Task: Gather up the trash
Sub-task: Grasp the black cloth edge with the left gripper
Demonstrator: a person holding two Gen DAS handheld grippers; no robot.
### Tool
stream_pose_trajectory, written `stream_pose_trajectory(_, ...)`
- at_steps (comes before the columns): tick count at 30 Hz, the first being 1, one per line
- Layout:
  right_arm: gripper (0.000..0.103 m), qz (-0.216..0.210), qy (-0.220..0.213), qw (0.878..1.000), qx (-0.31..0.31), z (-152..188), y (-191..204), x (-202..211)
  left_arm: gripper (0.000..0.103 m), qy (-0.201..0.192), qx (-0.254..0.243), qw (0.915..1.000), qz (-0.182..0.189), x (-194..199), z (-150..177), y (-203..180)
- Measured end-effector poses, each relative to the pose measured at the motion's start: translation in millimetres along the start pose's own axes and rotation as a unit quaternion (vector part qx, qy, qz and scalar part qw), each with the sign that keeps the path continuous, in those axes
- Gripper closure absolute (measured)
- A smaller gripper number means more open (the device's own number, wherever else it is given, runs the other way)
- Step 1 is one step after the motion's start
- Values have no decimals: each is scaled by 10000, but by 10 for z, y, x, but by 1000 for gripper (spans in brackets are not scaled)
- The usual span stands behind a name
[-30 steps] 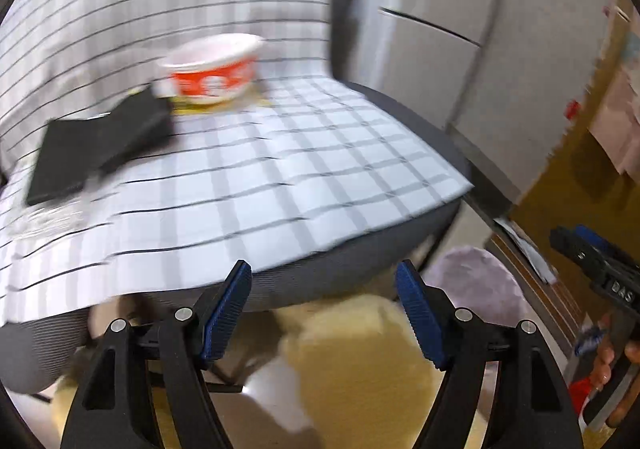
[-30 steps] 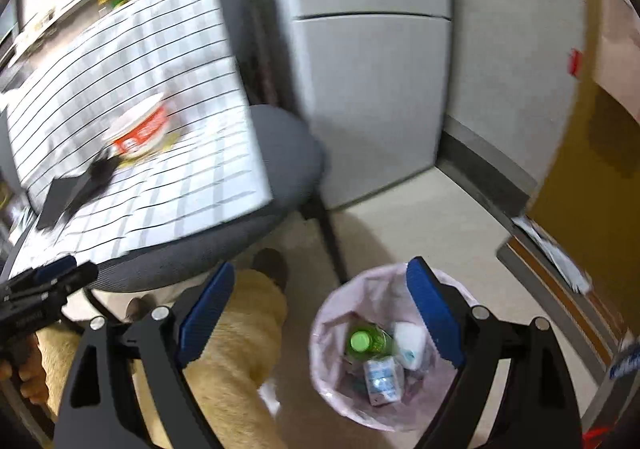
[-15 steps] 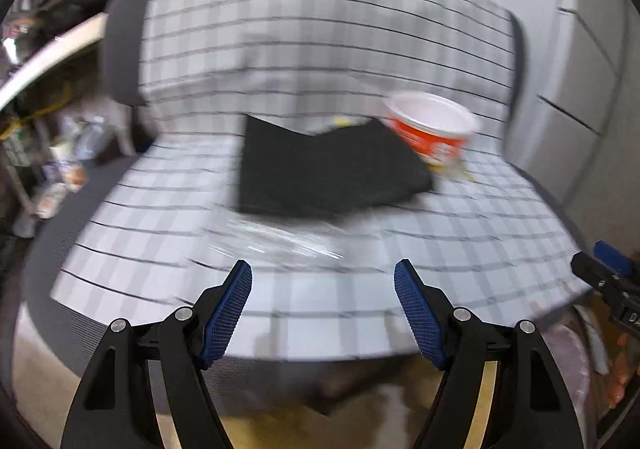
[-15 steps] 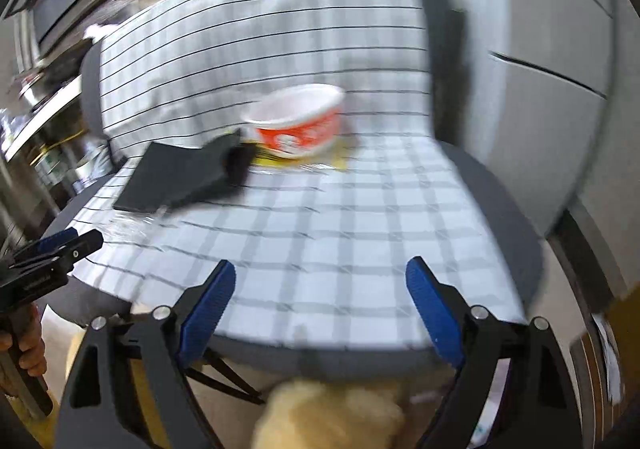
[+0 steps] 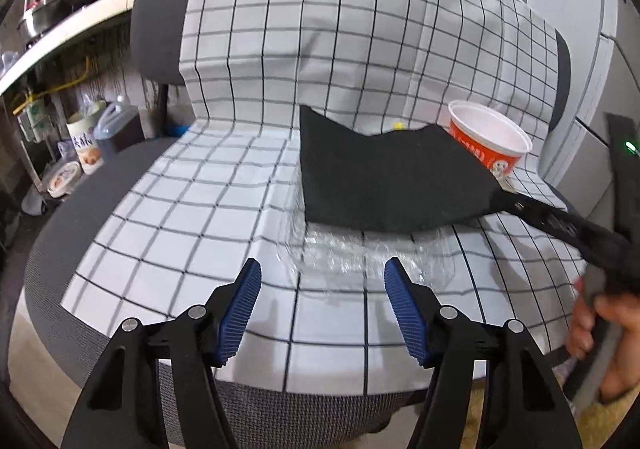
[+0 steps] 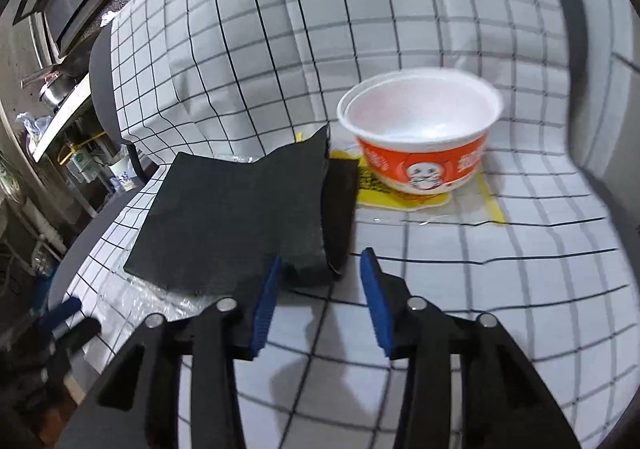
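A chair draped in a checked cloth (image 5: 192,217) holds the trash. A black foam sheet (image 5: 384,177) lies on a crumpled clear plastic wrap (image 5: 360,261). A red and white instant noodle bowl (image 6: 420,133) stands on a yellow wrapper (image 6: 476,201) to the right. My left gripper (image 5: 322,309) is open, just in front of the clear wrap. My right gripper (image 6: 318,297) is open, its jaws at the near corner of the black foam sheet (image 6: 232,217). The bowl also shows in the left wrist view (image 5: 488,141).
The right gripper's body (image 5: 568,225) and the hand holding it reach in from the right in the left wrist view. Shelves with pans, bottles and jars (image 5: 84,137) stand left of the chair. A grey cabinet (image 5: 600,89) is on the right.
Both grippers have swung from the floor and bin up to the chair seat and moved closer. The right gripper now reaches the foam sheet's corner; the left is near the clear wrap.
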State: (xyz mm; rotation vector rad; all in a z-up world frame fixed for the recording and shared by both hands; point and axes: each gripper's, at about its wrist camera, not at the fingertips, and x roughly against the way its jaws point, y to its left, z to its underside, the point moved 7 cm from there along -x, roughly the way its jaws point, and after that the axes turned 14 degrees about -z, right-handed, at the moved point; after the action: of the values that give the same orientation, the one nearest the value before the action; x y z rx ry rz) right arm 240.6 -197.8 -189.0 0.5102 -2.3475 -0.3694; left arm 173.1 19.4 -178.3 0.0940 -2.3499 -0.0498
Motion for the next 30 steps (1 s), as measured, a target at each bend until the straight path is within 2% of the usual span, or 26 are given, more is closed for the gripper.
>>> stream_pose_trajectory(1,80,-43,42,10000,-45,6,-16,-29,39,27,10,10000,9,-13,18,6)
stream_pose_trajectory(4,93,-171,48,9998,-110,61,3,32,39,65,44,10000,-1,13,66,25)
stream_pose_trajectory(10,97,460,216,9978,419,363,24,439,40,82,79,9996,253,103,61,-92)
stream_pose_trajectory(13,98,570,291,9973,371,485,-27,552,40,124,81,9983,566,140,60,-240)
stream_pose_trajectory(18,99,686,370,9966,269,587,-138,549,40,264,108,9970,722,142,122,-390)
stream_pose_trajectory(21,99,588,414,9974,81,637,-219,521,40,306,187,9970,684,102,114,-361)
stream_pose_trajectory(26,95,489,-141,9987,105,496,-223,776,40,145,86,9984,548,81,-4,-291)
stream_pose_trajectory(27,91,424,-235,9987,172,462,-190,819,40,114,65,9987,500,76,-23,-283)
stream_pose_trajectory(28,81,365,-285,9987,212,438,-161,837,40,94,78,9988,475,68,-44,-270)
stream_pose_trajectory(30,68,185,-330,9985,383,382,-67,815,40,89,107,9989,445,51,-57,-255)
